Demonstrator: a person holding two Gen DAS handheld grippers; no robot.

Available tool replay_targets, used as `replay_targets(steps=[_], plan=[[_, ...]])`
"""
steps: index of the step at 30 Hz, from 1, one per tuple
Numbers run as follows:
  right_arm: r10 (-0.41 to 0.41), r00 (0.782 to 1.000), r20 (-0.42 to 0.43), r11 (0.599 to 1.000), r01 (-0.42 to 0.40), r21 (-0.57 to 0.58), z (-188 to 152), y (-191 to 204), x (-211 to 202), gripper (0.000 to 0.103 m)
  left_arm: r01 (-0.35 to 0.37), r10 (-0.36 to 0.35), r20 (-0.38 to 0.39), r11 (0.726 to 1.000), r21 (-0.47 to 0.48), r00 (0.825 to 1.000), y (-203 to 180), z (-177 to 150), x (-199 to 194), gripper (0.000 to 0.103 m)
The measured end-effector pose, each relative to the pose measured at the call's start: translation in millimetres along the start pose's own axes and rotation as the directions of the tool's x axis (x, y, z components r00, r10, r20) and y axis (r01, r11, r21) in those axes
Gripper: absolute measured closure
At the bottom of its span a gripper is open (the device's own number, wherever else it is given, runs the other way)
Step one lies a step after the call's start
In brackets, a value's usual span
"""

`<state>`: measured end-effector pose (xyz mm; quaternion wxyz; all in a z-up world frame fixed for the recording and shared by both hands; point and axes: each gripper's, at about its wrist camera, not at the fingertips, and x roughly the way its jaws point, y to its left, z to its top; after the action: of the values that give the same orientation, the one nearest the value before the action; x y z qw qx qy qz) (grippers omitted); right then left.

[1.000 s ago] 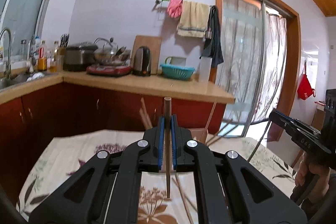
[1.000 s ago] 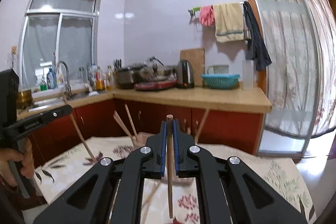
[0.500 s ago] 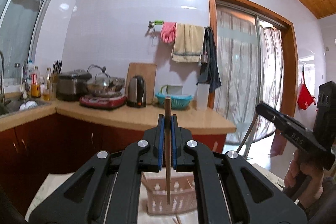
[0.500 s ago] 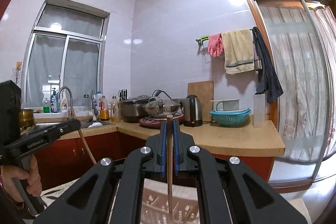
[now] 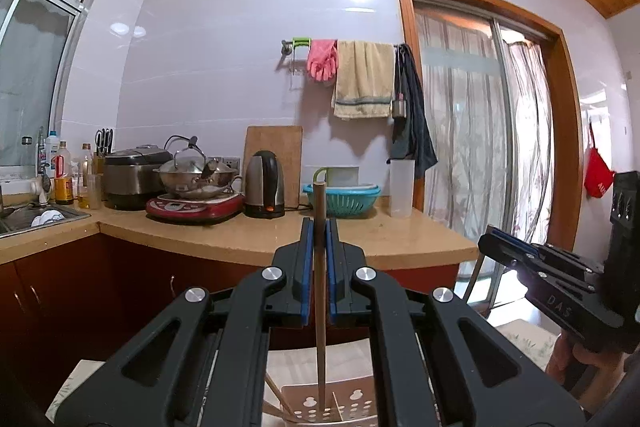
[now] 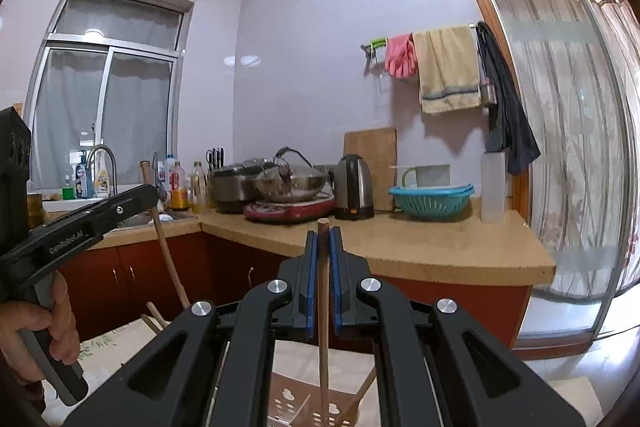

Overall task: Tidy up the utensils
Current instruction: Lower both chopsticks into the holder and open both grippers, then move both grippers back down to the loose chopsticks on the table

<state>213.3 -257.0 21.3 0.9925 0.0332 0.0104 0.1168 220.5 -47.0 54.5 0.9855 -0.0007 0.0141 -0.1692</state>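
- your left claw (image 5: 316, 239) is clamped on an upright wooden chopstick (image 5: 319, 307); its lower end hangs over the perforated basket (image 5: 356, 397) at the bottom edge.
- your right claw (image 6: 323, 247) pinches a second chopstick (image 6: 323, 327), also upright, above the same basket (image 6: 296, 399), where more sticks lean.
- beyond both claws runs the kitchen counter (image 5: 260, 239) with a kettle (image 5: 264, 185) and a teal colander (image 5: 340, 199).
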Motion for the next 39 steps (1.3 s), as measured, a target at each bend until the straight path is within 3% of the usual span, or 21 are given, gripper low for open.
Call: replay_targets(steps=[6,9,11,16,20,29,39], plan=[[-0.001,0.998,-0.06,1.0,0.001,0.0,-19,-4,12,0.096,-0.005,0.004,-0.088,1.0,-0.009,0.996,5,-32,25,0.096],[-0.004,0.995,-0.095,1.0,0.004,0.0,-28,-4,16,0.094,-0.008,0.005,-0.135,1.0,-0.022,0.991,8,-47,30,0.077],[-0.01,0.995,-0.1,1.0,0.01,0.0,-30,-3,15,0.078,-0.008,0.003,-0.146,1.0,-0.029,0.989,8,-51,27,0.064],[-0.02,0.996,-0.093,1.0,0.019,-0.005,-25,-2,4,0.071,-0.003,-0.002,-0.146,0.999,-0.034,0.989,7,-47,13,0.048],[-0.036,0.995,-0.088,0.999,0.036,-0.002,-19,0,-13,0.068,-0.014,0.008,-0.153,0.999,-0.034,0.988,7,-44,-4,0.042],[-0.076,0.993,-0.092,0.997,0.073,-0.037,-31,21,-67,0.064,-0.041,0.03,-0.196,0.998,-0.052,0.98,2,-60,-61,0.038],[-0.081,0.97,-0.23,0.996,0.085,0.006,-101,36,-118,0.064,-0.094,0.061,-0.324,0.992,-0.087,0.944,-7,-125,-118,0.038]])
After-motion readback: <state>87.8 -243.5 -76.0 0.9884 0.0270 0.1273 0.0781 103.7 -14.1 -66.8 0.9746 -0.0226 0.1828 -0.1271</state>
